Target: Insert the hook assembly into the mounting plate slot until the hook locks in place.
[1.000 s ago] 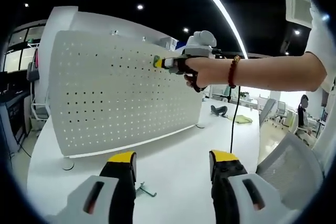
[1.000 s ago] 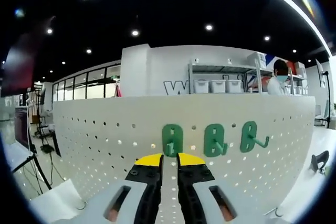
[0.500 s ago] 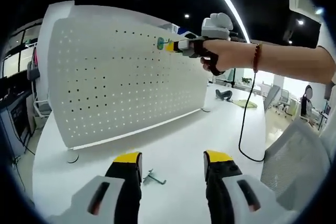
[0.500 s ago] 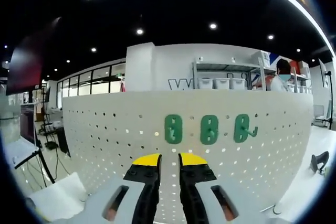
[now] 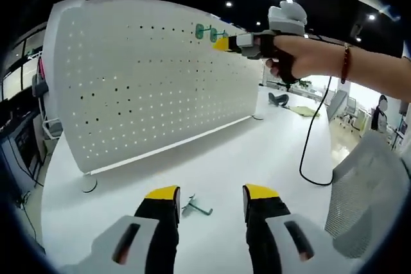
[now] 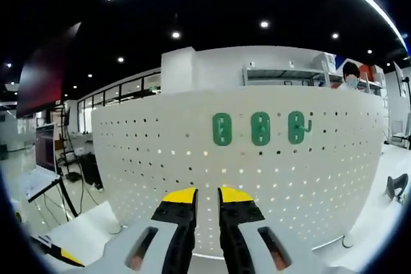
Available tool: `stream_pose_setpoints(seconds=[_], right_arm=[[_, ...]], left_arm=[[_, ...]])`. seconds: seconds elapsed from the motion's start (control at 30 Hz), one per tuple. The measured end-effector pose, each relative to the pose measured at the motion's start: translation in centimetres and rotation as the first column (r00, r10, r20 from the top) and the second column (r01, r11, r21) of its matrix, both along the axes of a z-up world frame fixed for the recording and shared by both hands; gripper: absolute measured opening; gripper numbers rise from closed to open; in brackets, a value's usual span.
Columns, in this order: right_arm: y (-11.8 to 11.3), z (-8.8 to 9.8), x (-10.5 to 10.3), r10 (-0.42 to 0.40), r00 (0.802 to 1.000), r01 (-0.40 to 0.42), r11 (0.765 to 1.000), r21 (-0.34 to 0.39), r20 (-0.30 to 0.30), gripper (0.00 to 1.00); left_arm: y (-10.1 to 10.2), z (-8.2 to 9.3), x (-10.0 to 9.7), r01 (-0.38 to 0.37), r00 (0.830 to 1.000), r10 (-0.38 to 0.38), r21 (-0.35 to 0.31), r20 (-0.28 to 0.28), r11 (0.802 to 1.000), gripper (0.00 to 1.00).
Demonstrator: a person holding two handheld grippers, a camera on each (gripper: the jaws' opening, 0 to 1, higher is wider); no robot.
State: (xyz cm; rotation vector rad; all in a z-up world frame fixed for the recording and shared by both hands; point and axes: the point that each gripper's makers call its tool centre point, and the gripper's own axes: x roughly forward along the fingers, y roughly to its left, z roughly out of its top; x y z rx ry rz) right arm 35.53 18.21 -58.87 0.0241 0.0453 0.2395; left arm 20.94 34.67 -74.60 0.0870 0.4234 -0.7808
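A white perforated mounting plate (image 5: 141, 88) stands upright on the white table (image 5: 257, 152). Three green hooks (image 6: 260, 128) hang in a row near its top edge; the left gripper view shows them small (image 5: 204, 31). Another green hook (image 5: 198, 208) lies flat on the table, just beyond my left gripper (image 5: 210, 194), which is open with nothing between its jaws. A hand holds my right gripper (image 5: 221, 43) in the air a short way off the hung hooks. Its own view shows the right gripper (image 6: 207, 196) shut and holding nothing, pointing at the plate below the hooks.
A black cable (image 5: 308, 152) hangs from the right gripper to the table. A mesh chair (image 5: 366, 203) stands at the right. The plate's round foot (image 5: 88, 184) rests near the table's left edge. A dark object (image 5: 277, 99) lies further back, and a person (image 6: 352, 75) stands behind the plate.
My right gripper has drawn back from the plate, so the three hooks look smaller and higher. The left gripper's view has dipped toward the table, and the loose hook now lies closer to its jaws.
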Motion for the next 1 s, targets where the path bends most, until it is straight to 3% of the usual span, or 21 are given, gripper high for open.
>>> stream_pose_setpoints(seconds=[0.33,0.7,1.0], right_arm=[[-0.1,-1.5,-1.7,0.039,0.999,-0.039,0.999,0.010,-0.023,0.11],[0.1,-4.8,-4.0,0.064,0.994,-0.061,0.997,0.038,-0.088,0.10],[0.5,-6.4,-5.7,0.077,0.991,-0.072,0.996,0.053,-0.111,0.10]], left_arm=[[0.1,-2.2,0.4,0.009,0.999,-0.006,0.073,-0.036,0.997,0.34],[0.5,-4.2,1.4,0.005,0.998,0.004,0.138,-0.065,0.990,0.28],[0.5,-5.8,1.8,-0.005,0.995,0.019,0.139,-0.100,0.990,0.26]])
